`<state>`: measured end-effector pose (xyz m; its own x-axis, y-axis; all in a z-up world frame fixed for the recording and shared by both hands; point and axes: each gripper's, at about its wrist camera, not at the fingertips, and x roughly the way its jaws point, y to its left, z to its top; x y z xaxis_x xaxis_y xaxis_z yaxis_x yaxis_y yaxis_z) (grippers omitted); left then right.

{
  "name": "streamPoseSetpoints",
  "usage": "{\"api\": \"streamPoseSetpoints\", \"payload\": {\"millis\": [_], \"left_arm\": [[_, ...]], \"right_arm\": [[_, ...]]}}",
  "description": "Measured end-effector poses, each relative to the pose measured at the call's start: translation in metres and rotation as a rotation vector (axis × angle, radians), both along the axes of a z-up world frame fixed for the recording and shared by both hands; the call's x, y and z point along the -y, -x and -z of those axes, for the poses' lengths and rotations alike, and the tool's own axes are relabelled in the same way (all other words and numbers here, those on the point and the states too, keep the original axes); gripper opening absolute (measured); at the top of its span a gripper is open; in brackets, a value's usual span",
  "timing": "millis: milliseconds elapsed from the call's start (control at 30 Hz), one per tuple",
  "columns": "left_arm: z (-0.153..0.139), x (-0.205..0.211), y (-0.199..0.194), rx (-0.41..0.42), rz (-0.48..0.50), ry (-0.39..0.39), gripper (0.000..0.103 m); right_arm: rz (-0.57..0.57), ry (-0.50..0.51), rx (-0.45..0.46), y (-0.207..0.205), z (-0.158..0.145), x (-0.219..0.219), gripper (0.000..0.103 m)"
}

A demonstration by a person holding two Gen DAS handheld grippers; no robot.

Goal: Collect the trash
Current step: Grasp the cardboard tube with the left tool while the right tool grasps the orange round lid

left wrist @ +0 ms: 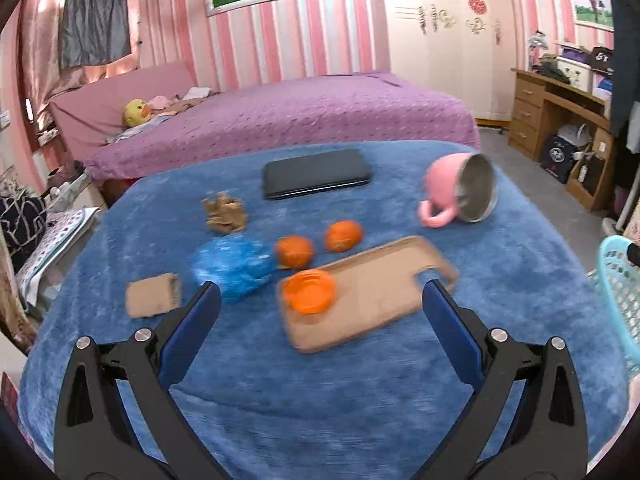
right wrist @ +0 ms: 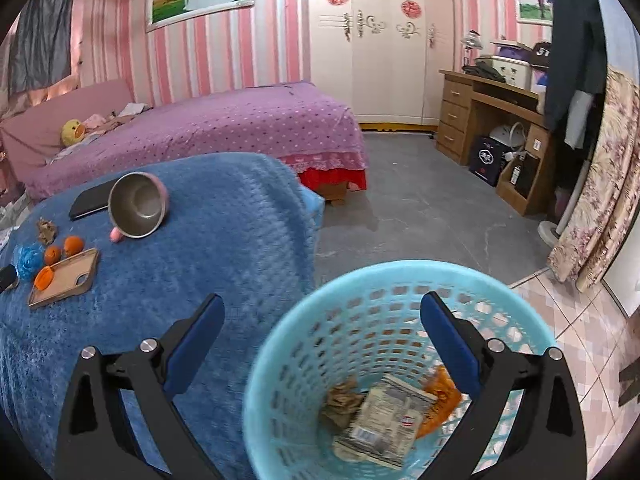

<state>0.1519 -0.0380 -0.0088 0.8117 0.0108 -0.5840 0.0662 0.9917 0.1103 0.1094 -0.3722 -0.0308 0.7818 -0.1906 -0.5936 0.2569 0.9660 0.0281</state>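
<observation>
A home bedroom is shown: a bed (right wrist: pixel 224 128) under a purple spread is set against pink-striped walls, a white wardrobe (right wrist: pixel 384 48) is seen at the far side, and a wooden desk (right wrist: pixel 480 120) piled with belongings stands on the right.

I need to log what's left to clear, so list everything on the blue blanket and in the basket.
blue blanket: one, covers the table
phone: one, black, far side
mug: one, pink, on its side
oranges: two, mid-blanket
phone case: one, tan, near side
orange lid: one, on the case
blue wad: one, left of oranges
brown crumple: one
cardboard scrap: one, left
basket: one, light blue, holds wrappers
left gripper: open, empty
right gripper: open, over the basket
</observation>
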Motion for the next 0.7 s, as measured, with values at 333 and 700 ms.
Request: {"api": "streamPoseSetpoints", "payload": {"millis": [333, 700], "left_arm": [[0.007, -0.081, -0.013, -0.019, -0.126, 0.040, 0.097], [0.035, -0.151, -0.040, -0.103, -0.180, 0.084, 0.097]], "right_arm": [[-0.102, 0.035, -0.008, -0.033, 0.002, -0.078, 0.096], [-0.205, 0.041, -0.025, -0.049, 0.012, -0.149, 0.096]]}}
